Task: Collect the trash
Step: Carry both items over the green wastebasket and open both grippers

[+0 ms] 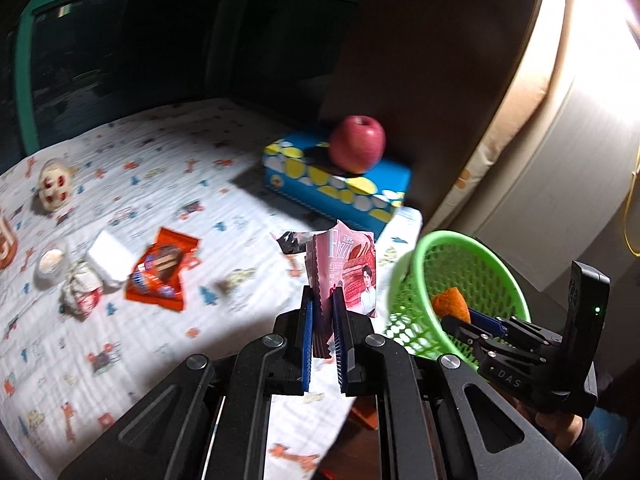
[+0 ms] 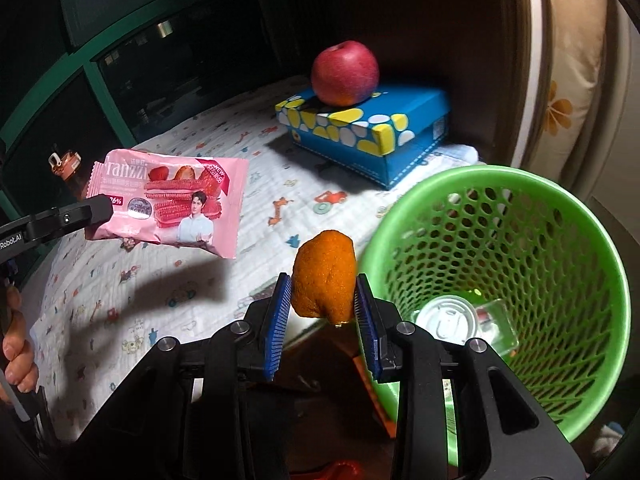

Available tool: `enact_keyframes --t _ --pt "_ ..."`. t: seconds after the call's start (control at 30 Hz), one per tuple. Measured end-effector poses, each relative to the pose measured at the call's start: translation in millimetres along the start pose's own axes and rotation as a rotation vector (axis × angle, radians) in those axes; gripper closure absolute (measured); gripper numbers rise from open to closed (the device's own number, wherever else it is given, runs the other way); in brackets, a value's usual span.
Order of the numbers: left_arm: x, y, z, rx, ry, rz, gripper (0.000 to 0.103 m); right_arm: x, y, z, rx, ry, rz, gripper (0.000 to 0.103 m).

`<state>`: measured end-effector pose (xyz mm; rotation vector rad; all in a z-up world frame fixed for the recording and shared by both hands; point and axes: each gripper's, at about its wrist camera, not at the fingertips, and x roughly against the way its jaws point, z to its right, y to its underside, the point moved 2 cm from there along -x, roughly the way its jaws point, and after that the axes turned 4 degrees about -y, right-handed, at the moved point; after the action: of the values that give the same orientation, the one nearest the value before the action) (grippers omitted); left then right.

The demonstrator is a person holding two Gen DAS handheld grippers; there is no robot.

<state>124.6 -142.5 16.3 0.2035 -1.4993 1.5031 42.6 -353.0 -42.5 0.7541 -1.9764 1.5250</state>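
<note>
My left gripper [image 1: 323, 300] is shut on a pink snack wrapper [image 1: 348, 268] and holds it above the patterned cloth; the wrapper also shows in the right wrist view [image 2: 168, 204]. My right gripper [image 2: 323, 296] is shut on an orange peel [image 2: 325, 276], just left of the green mesh basket [image 2: 520, 208]. In the left wrist view the peel [image 1: 451, 300] sits over the basket's rim [image 1: 404, 276]. A clear cup with a white lid [image 2: 456, 316] lies inside the basket. More trash lies left on the cloth: an orange wrapper [image 1: 162, 270], a crumpled wrapper [image 1: 80, 290], a white packet [image 1: 109, 254].
A red apple [image 1: 357, 144] rests on a blue box with yellow and white spots [image 1: 340, 184] at the back. A small round cup [image 1: 51, 264] and a pale skull-like toy [image 1: 56, 184] lie far left. Green cabinet frame [image 2: 100, 56] stands behind; a padded wall [image 1: 520, 100] is right.
</note>
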Motion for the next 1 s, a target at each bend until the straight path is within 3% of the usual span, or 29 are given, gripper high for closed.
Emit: enact_keyframes --t 0.5,1.0 --pt "-46 -10 108 -0.166 0.11 -0.067 0.094 34 14 75 -0.128 0.117 0.031 0.07" --pt "-81 6 149 -0.233 0.131 -0.145 0.093 57 29 114 -0.205 0.162 0.052 0.067"
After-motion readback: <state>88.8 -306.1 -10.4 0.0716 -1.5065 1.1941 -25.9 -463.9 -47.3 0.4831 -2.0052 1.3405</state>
